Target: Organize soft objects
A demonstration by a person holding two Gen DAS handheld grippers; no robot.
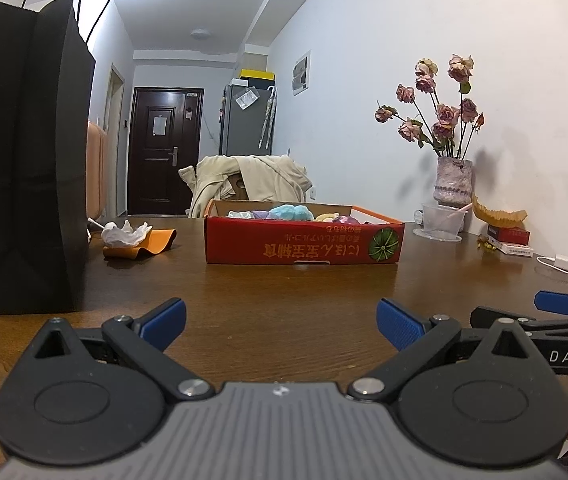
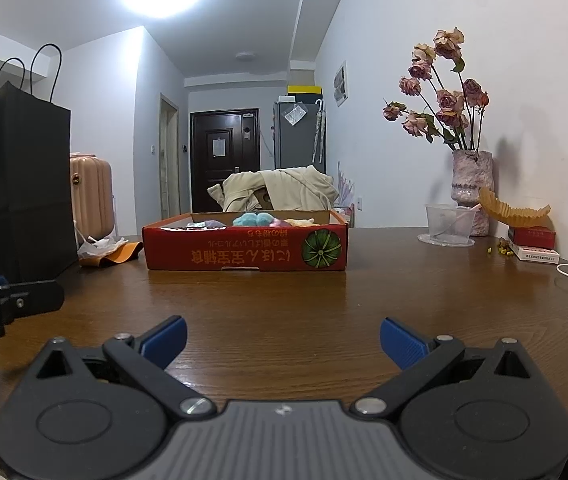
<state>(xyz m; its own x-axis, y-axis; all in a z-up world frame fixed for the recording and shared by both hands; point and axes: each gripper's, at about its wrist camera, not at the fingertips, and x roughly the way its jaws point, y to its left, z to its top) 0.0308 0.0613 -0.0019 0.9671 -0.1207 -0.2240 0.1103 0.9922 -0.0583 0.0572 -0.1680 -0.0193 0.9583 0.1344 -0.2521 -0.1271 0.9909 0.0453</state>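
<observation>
While my left gripper (image 1: pixel 281 322) and right gripper (image 2: pixel 283 340) gape empty above the brown wooden table (image 2: pixel 284 300), I see a red cardboard box (image 2: pixel 245 250) before a dark door (image 2: pixel 223 156).

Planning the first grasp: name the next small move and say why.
Probably advance the left gripper toward the red box. Both it and the right gripper are open and empty above the table, while the blue soft item sits inside the box.

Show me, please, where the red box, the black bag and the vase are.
red box (image 2: pixel 243 250), right wrist view, on its printed front wall.
black bag (image 1: pixel 23 160), left wrist view, on its broad side.
vase (image 2: pixel 471 184), right wrist view, on its body below the stems.
</observation>
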